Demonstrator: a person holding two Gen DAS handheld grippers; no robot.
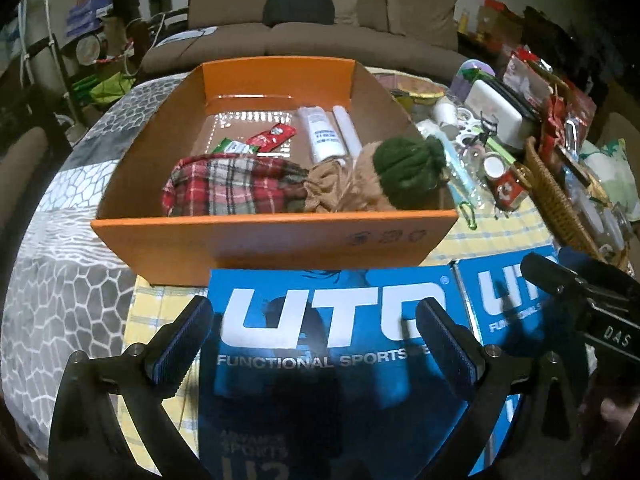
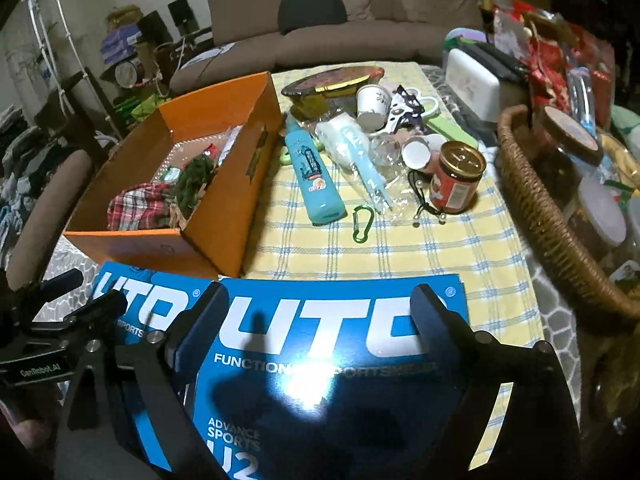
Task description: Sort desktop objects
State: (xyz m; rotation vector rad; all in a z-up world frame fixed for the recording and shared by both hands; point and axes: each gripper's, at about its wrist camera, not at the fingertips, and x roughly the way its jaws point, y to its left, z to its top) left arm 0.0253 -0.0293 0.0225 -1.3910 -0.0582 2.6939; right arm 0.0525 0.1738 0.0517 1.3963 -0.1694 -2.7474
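Two blue "UTO" boxes lie side by side at the table's near edge. My left gripper [image 1: 316,340] hangs open just over the left box [image 1: 320,384], its pads pressing on nothing. My right gripper [image 2: 320,328] stands open over the right box [image 2: 304,396], also gripping nothing. Behind them sits an orange cardboard box [image 1: 272,240] holding a plaid cloth [image 1: 228,188], a green knitted piece [image 1: 408,168], a white tube [image 1: 324,136] and a red sachet [image 1: 272,138]. Loose on the yellow checked cloth lie a teal bottle [image 2: 316,176], a green carabiner [image 2: 363,224] and a red jar [image 2: 456,180].
A wicker basket [image 2: 536,200] full of jars and packets stands at the right. A white cup [image 2: 372,104], a clear bag, a white case [image 2: 472,80] and a dark oval tin [image 2: 332,84] crowd the far side. A brown sofa stands behind the table.
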